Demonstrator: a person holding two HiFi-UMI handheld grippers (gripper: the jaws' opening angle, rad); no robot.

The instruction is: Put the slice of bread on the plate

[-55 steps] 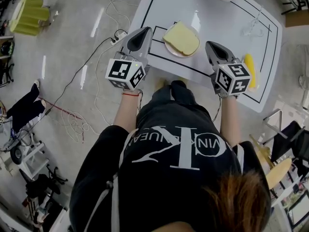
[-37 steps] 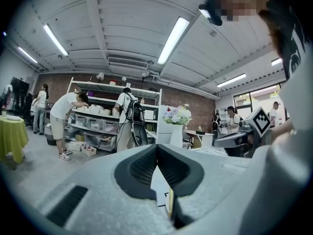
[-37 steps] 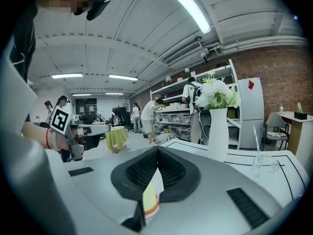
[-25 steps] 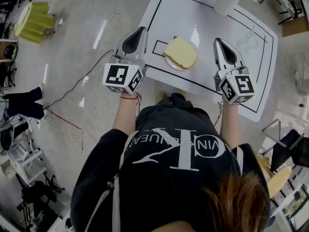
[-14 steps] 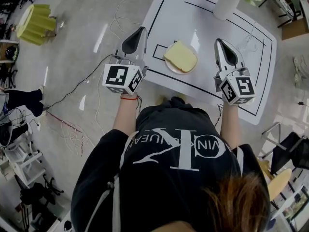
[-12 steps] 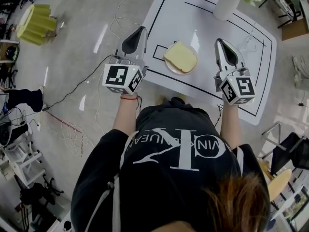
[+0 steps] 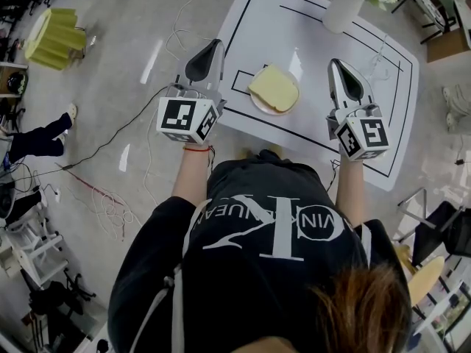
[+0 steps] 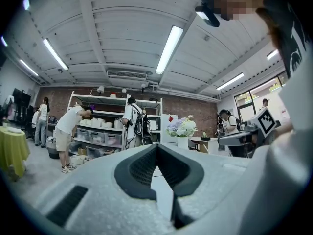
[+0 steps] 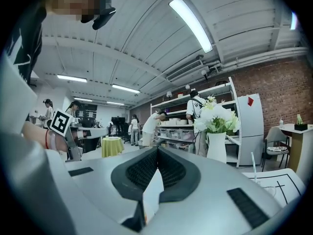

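A pale yellow slice of bread [image 7: 274, 87] lies on a small round plate [image 7: 258, 107] near the front edge of the white table. My left gripper [image 7: 215, 43] hovers left of the plate, off the table's left edge. My right gripper [image 7: 335, 62] is over the table, right of the plate. Both point level, away from the person, with the bread between them and apart from both. In the left gripper view the jaws [image 8: 157, 146] meet at their tips with nothing in them. The right gripper [image 9: 157, 150] is likewise shut and empty.
The white table [image 7: 368, 87] bears black lines. A white vase [image 7: 335, 9] of flowers stands at its far side, also seen as vase [image 9: 215, 141]. Cables [image 7: 132, 123] trail over the floor at left, near a green-draped table [image 7: 51, 31]. People stand at shelves [image 8: 68, 131].
The bread stays on the plate. Both grippers stay shut and hold nearly the same place; since the earliest frame the right one has straightened. The head view has drifted slightly.
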